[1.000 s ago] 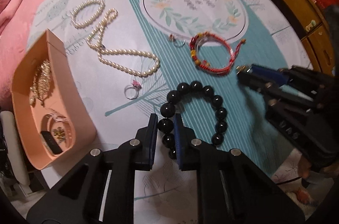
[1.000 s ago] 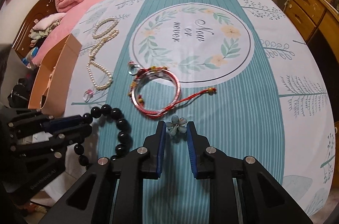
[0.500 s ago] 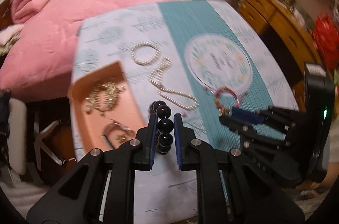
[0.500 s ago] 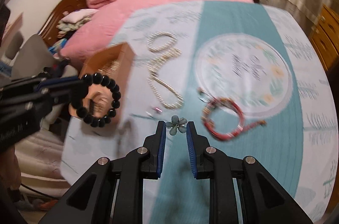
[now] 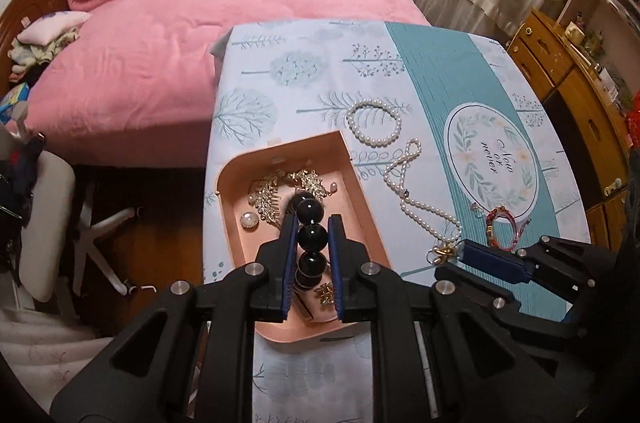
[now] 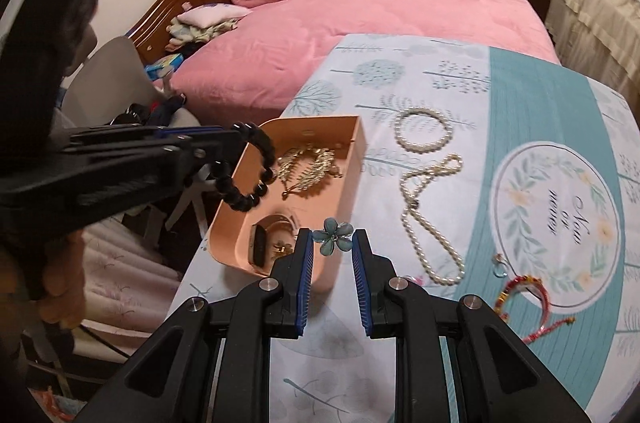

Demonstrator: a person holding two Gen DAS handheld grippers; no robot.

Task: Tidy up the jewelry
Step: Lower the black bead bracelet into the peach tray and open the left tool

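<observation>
Both grippers have swung over to the peach tray (image 5: 362,189): left gripper (image 5: 312,243) clamps the black bead bracelet (image 5: 310,237) above it, right gripper (image 6: 331,243) pinches the blue flower (image 6: 332,240) beside its rim.

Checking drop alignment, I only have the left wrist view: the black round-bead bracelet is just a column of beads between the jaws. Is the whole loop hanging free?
Observer: Yes. The right wrist view shows the black round-bead bracelet as a full loop dangling from the left hand-held gripper, pinched at its top.
Operator: Over the tray?
Observer: In that view it overlaps the left rim of the peach plastic tray, lifted clear of the gold pieces inside.
Operator: What's in the right one?
Observer: The right hand-held gripper pinches a pale blue flower-shaped ornament at its fingertips.
</observation>
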